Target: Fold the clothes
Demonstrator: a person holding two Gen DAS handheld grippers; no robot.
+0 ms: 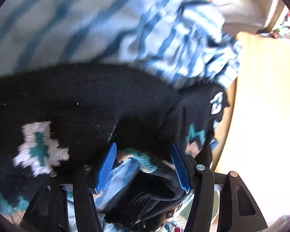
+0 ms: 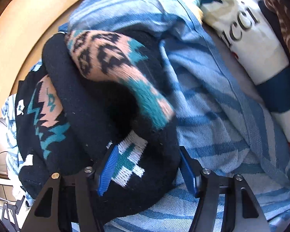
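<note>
**Both grippers deep in the black sweater**

Closest in, the left gripper [image 1: 144, 167] has its blue pads [image 1: 106, 166] spread around a bunched fold of the black patterned sweater [image 1: 90, 96]. Knit sits between the jaws, but whether they are pinching it cannot be told. Over to the right gripper [image 2: 147, 169]: same story, jaws wide around a thick roll of that sweater [image 2: 98, 104], white-and-teal cross right at the left pad, clamping unclear. Judging by this, the pair are gathering the bulky knit at two spots so it can be lifted and laid flat; the folding itself looks barely begun. Beyond the sweater lies a blue striped garment [image 2: 212, 100], underneath and behind it. Farther still, a white lettered cloth [image 2: 241, 25] is heaped at the far side, and the pale wooden worktop [image 1: 264, 96] shows past the pile's edge.
</note>
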